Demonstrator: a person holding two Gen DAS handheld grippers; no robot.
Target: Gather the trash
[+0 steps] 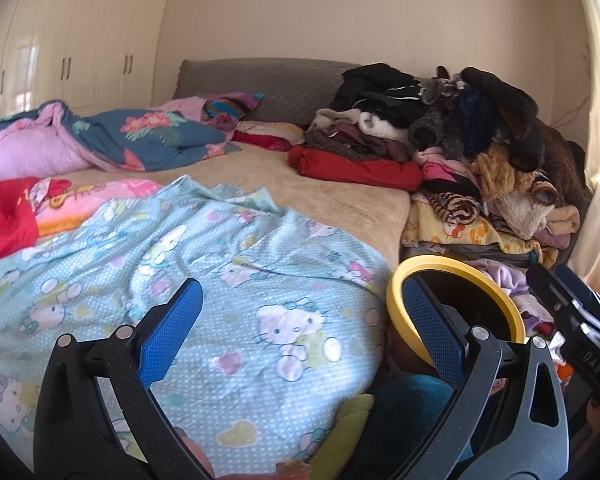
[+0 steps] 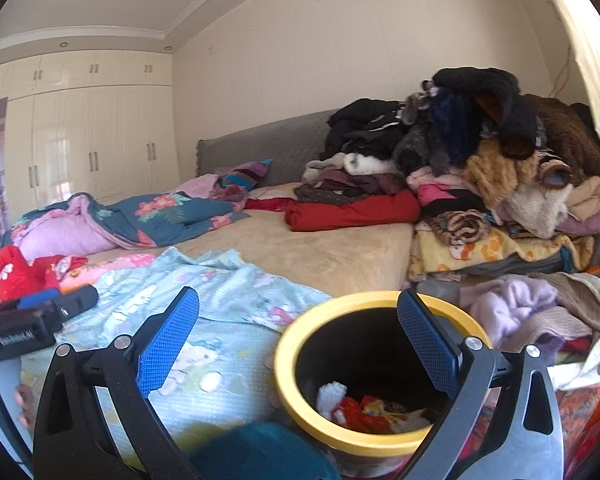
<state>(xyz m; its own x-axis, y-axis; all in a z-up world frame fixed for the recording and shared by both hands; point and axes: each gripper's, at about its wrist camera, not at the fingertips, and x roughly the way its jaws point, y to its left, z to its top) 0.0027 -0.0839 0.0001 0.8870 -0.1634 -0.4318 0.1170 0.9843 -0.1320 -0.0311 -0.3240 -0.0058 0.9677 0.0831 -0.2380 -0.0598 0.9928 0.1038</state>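
Note:
A black bin with a yellow rim (image 2: 296, 344) stands beside the bed; crumpled red, white and yellow trash (image 2: 364, 410) lies in its bottom. My right gripper (image 2: 300, 320) is open and empty, just above and in front of the bin. The bin's rim also shows in the left wrist view (image 1: 452, 264). My left gripper (image 1: 304, 316) is open and empty over the light blue Hello Kitty blanket (image 1: 220, 264), left of the bin. The left gripper's body shows at the far left of the right wrist view (image 2: 36, 320), and the right gripper's body at the right of the left wrist view (image 1: 580, 328).
The bed (image 2: 300, 252) has a beige sheet, a flowered quilt (image 2: 140, 216) and red cloth (image 2: 16, 272) at the left. A tall heap of clothes (image 2: 480, 168) fills the right side. A white wardrobe (image 2: 88, 140) stands behind. A teal object (image 2: 260, 456) lies below the bin.

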